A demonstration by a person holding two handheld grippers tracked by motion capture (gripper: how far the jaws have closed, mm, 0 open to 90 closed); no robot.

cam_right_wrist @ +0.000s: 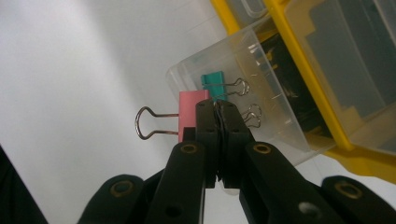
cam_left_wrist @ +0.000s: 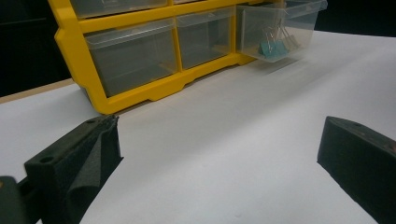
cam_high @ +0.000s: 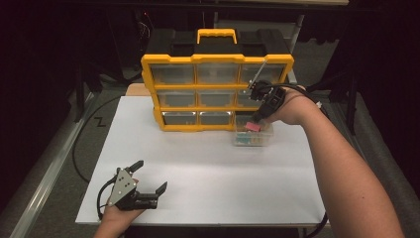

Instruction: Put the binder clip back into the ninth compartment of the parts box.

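A yellow organiser [cam_high: 216,89] with clear drawers stands at the table's far edge. Its bottom-right drawer [cam_high: 252,135] is pulled out onto the table, with a teal binder clip [cam_right_wrist: 214,84] in it. My right gripper [cam_high: 256,119] hangs over that drawer, shut on a pink binder clip [cam_right_wrist: 192,112] with wire handles; the same pink binder clip [cam_high: 252,127] sits just above the drawer. My left gripper [cam_high: 148,174] rests near the front left edge, open with nothing between its jaws. From the left gripper view the drawer [cam_left_wrist: 280,28] and its teal clip [cam_left_wrist: 272,47] lie far ahead.
White table top [cam_high: 198,163] spreads between the two grippers. The organiser's black lid and yellow handle [cam_high: 216,34] rise behind the drawers. A black cable [cam_high: 84,134] loops over the floor at the left.
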